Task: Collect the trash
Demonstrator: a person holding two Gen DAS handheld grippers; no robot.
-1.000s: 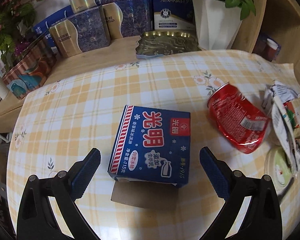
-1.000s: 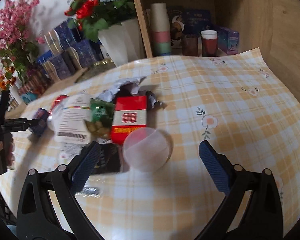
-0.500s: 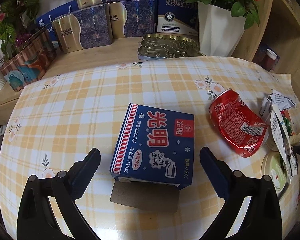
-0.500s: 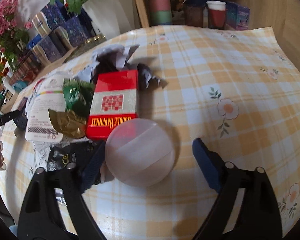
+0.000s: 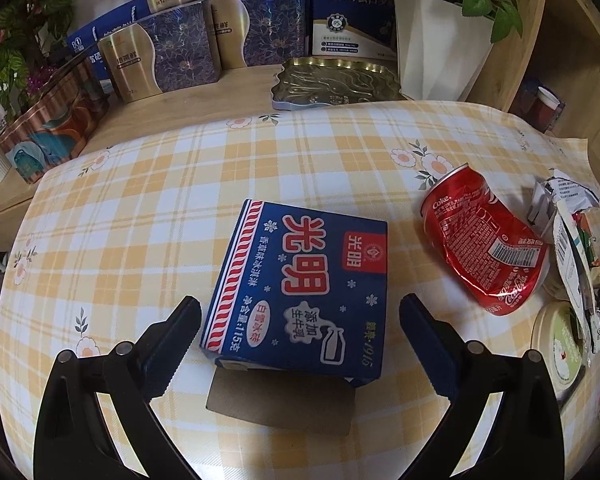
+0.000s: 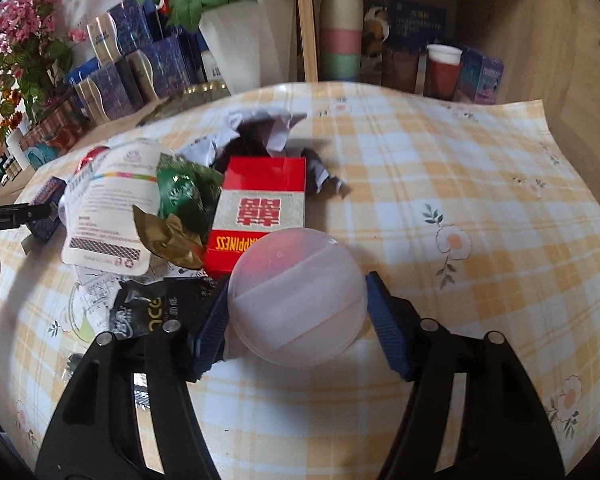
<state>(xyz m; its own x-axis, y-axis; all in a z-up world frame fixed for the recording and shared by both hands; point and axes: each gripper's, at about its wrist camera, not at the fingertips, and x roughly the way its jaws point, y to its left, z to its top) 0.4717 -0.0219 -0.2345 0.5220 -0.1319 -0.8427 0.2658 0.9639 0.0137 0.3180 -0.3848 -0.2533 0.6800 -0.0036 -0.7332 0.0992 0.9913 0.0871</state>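
Observation:
In the left wrist view a blue ice cream carton [image 5: 300,288] lies flat on the checked tablecloth, between the open fingers of my left gripper [image 5: 300,334], which do not touch it. A crushed red cola can [image 5: 484,240] lies to its right. In the right wrist view my right gripper [image 6: 296,316] has closed in around a translucent round plastic lid [image 6: 296,296]; both pads sit at its edges. Behind the lid lie a red cigarette box [image 6: 260,208], a white pouch [image 6: 112,208], green and gold wrappers [image 6: 180,208], a black wrapper [image 6: 148,312] and crumpled paper [image 6: 268,128].
Gift boxes [image 5: 180,52], a metal tray [image 5: 336,84] and a white flower vase [image 5: 436,40] stand at the table's back. A shelf with stacked cups [image 6: 340,24] stands behind the table. A round green-and-white lid [image 5: 556,344] lies at the right in the left wrist view.
My right gripper moved forward over the plastic lid and narrowed from wide open until its pads reached the lid's edges. My left gripper stayed open and drifted slightly over the carton.

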